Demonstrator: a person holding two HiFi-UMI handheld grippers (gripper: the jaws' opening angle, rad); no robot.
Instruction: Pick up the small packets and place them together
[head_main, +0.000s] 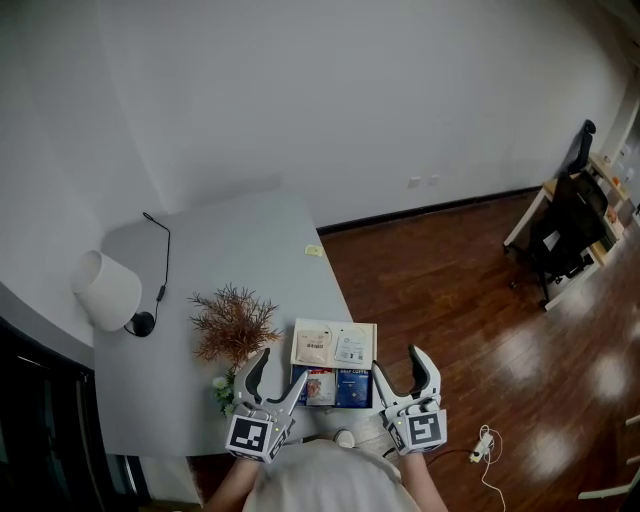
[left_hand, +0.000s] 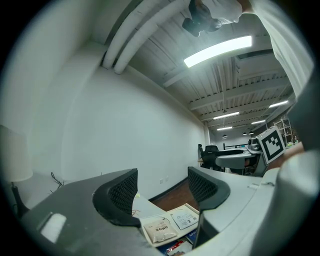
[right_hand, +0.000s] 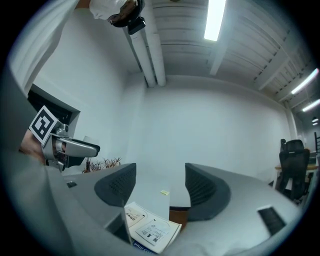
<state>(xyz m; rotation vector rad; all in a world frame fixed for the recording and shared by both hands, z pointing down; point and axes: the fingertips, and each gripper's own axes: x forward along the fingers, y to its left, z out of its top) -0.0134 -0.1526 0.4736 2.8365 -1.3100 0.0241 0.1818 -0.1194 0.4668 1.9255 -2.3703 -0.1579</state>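
Left gripper view shows the left tool with its jaws wide apart and nothing between the ribbed pads; it touches nothing. Right gripper view shows the right tool with its jaws parted too, moderately wide, gripping nothing. In the head view both tools, the left tool and the right tool, hang at the near edge of the grey tabletop, one at each side of the packets.

The packets lie in a tight group at that near edge. A tan packet and a white packet with small print lie side by side on a flat cream box. Just in front of the box, a red-and-white packet and a blue packet sit next to each other. A dried plant stands just left of the group.
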